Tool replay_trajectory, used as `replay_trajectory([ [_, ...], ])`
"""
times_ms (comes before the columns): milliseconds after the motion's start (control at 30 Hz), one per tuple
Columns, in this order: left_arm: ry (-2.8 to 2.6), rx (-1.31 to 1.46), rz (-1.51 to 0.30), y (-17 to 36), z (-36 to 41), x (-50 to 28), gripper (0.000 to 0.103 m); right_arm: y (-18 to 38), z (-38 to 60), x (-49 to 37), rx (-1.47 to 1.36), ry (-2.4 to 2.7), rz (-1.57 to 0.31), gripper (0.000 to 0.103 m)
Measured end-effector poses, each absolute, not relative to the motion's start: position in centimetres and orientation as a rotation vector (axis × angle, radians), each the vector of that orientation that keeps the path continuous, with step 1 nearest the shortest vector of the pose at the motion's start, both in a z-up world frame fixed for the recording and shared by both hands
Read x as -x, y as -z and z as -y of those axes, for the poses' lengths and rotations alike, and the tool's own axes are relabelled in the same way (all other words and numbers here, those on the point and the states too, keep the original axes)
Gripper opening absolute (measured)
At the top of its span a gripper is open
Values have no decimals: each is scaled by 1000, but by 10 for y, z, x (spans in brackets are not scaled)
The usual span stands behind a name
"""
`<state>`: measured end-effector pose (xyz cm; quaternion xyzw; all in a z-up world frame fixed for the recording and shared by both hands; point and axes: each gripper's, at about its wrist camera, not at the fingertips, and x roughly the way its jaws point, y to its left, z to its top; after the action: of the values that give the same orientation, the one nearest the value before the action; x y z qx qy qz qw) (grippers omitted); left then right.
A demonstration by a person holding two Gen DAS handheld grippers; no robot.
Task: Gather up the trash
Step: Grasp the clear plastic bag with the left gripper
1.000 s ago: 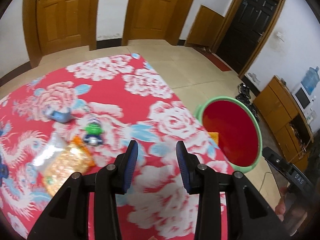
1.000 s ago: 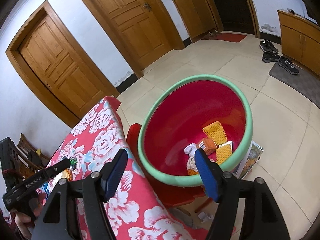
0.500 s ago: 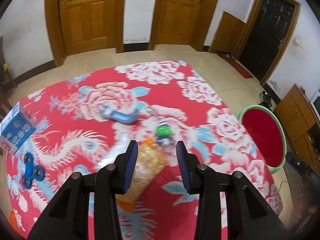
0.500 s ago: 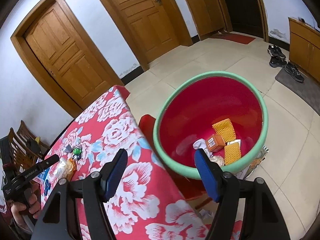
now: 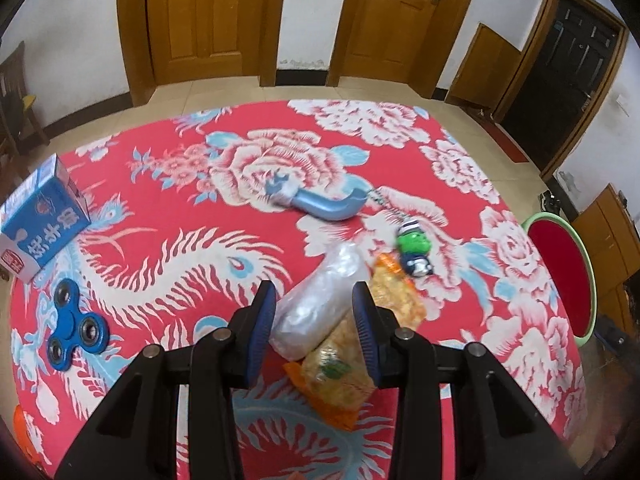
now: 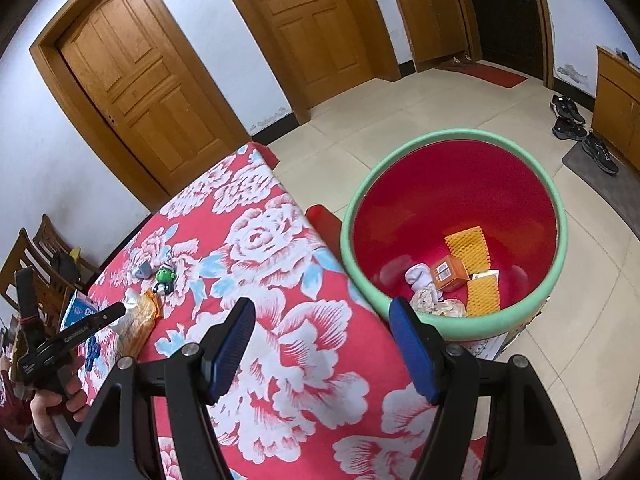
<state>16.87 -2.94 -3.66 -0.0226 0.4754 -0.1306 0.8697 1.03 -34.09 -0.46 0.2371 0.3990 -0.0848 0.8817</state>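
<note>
A clear crumpled plastic wrapper point(image 5: 320, 300) lies on the red floral tablecloth point(image 5: 200, 208) on top of an orange snack bag point(image 5: 352, 360). My left gripper point(image 5: 316, 324) is open with its blue pads on either side of the wrapper, not closed on it. It shows in the right wrist view point(image 6: 116, 312) at the same trash. My right gripper point(image 6: 320, 344) is open and empty above the table's right edge, beside the red basin with a green rim point(image 6: 452, 136), which holds several pieces of trash point(image 6: 448, 276).
On the table lie a blue milk carton point(image 5: 40, 220), a blue fidget spinner point(image 5: 76, 328), a blue curved plastic toy point(image 5: 324, 204) and a green figure keychain point(image 5: 414, 250). The basin point(image 5: 588, 264) stands off the table's right side. Shoes point(image 6: 576, 124) lie on the floor.
My left gripper has swung left from the basin side over the table and come down around the clear wrapper. My right gripper has pulled back from the basin toward the table edge.
</note>
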Motion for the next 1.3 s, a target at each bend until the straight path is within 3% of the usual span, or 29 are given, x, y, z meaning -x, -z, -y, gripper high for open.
replay_trajectory([
  [800, 320, 101, -958, 50, 23, -170, 38, 12, 299, -32, -419, 108, -895, 72],
  [1300, 249, 210, -873, 38, -8, -168, 35, 0, 234, -95, -264, -11, -889, 72],
])
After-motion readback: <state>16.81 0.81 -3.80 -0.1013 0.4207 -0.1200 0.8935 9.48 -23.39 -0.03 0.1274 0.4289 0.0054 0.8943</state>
